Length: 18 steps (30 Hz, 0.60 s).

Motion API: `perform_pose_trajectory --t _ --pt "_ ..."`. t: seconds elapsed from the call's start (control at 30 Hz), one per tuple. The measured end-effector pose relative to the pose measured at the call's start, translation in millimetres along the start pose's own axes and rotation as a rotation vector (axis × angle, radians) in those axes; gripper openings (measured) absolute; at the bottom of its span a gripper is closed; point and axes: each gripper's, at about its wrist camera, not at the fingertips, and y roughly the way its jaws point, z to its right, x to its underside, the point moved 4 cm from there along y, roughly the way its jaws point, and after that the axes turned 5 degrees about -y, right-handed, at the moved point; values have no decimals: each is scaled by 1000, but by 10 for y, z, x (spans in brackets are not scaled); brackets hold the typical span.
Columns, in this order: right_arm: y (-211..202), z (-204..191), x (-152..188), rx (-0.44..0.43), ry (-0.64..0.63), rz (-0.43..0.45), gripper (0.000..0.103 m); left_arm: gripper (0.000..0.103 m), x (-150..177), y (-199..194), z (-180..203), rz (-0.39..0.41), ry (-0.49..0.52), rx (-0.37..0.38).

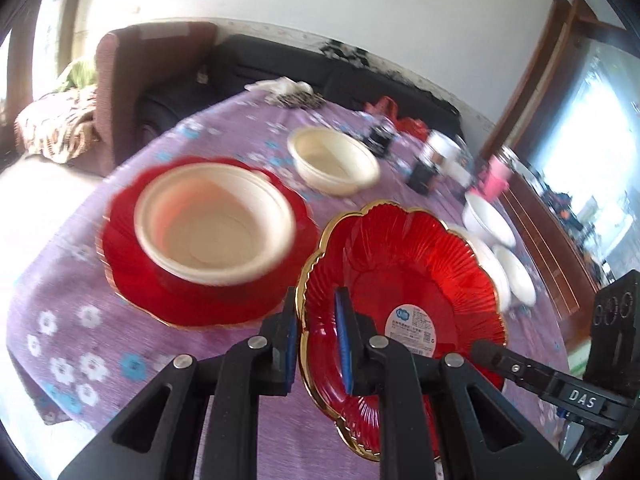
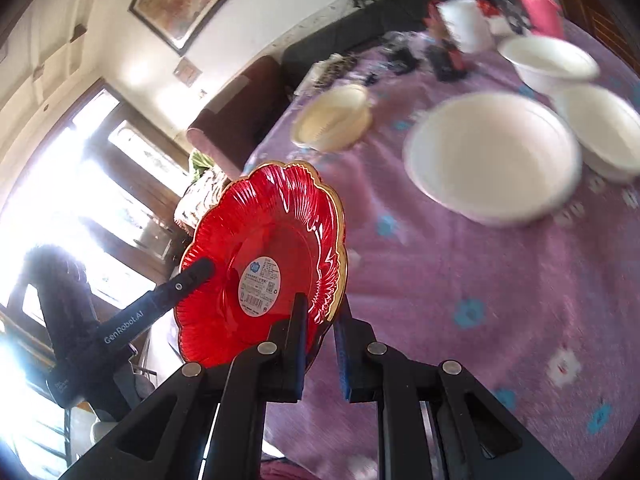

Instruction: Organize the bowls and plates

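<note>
Purple flowered cloth covers the round surface (image 1: 224,128), with a dark sofa and a brown armchair behind it and bright windows off to the side.

So we've got both claws on the same red plate (image 1: 404,280), the scalloped one with the gold rim and a sticker in its middle. Our left claw (image 1: 318,344) is clamped on its near rim, one blue pad on each side of the edge. Our right claw (image 2: 322,350) pinches the rim on the opposite side, pads together on it. The plate looks lifted and tilted, clear of the cloth, though that's hard to call for sure.

Just left of it in the left view sits a second red plate (image 1: 192,300) flat on the cloth, with a cream bowl (image 1: 216,224) standing in it. That bowl looks empty. Another cream bowl (image 1: 334,160) stands alone further back, also empty as far as we can see.

On the right side there's a cluster of white bowls (image 2: 494,156), three of them close together, all apparently empty. Jars and a pink cup (image 1: 496,176) crowd the far edge, too blurry to tell more.
</note>
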Motion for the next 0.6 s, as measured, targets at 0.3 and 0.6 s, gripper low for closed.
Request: perform_pose_trajectory --t 0.3,0.6 --pt "378 -506 -400 -53 -93 6 14 17 -375 -138 -489 87 -87 -64" --pt "817 -763 -728 -76 -126 -7 14 19 -648 -45 -832 117 -139 -116"
